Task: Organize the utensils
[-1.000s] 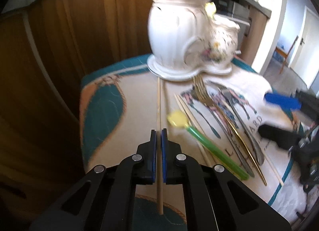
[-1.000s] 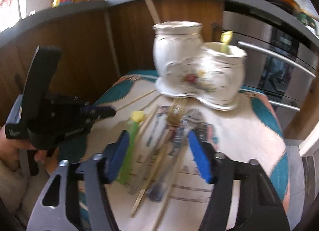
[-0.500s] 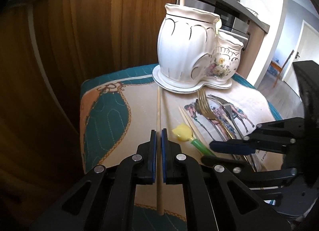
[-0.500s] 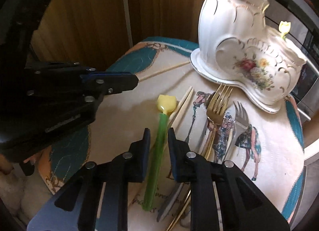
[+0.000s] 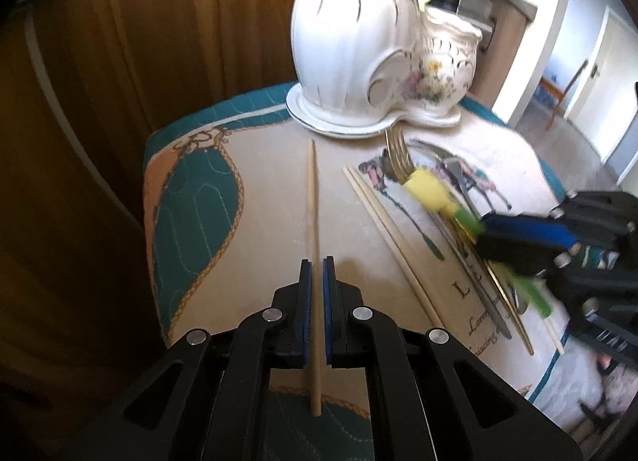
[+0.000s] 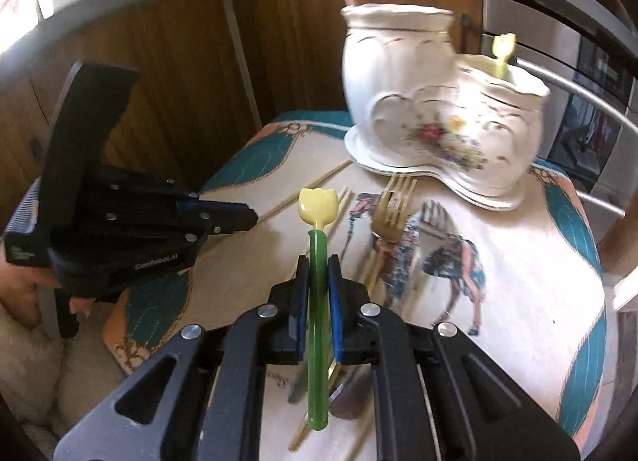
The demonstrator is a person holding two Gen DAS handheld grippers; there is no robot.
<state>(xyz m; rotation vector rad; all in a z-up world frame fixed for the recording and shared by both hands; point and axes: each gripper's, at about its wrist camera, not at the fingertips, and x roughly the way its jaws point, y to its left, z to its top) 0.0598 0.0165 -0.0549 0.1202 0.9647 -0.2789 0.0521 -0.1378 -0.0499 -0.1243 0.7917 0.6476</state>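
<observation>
Utensils lay scattered on the printed cloth (image 6: pixel 518 301) before the white porcelain holder (image 6: pixel 430 102), whose two wells stood at the far edge: a tall one with a stick already in it, and a lower one with a yellow tulip-topped piece (image 6: pixel 503 47) showing above its rim.

Between the blue pads of the right gripper (image 6: pixel 318 285) ran the green tulip-handled utensil (image 6: pixel 318 257). Its long axis lay along the fingers, yellow head pointing away toward the holder and green tail projecting back beneath the jaws, which were closing on the stem.

The left gripper (image 5: pixel 317 289) was pressed together on a single wooden chopstick (image 5: pixel 313 198), likewise aligned with the fingers, tip toward the holder's base.

A gold fork (image 6: pixel 388 214), a pair of chopsticks (image 5: pixel 382 218) and darker cutlery remained flat on the cloth, between the two grippers.

Both held pieces pointed at the holder. The right gripper looked nearer the low well, the left nearer the tall one, so each probably needed tipping upright before lowering.
</observation>
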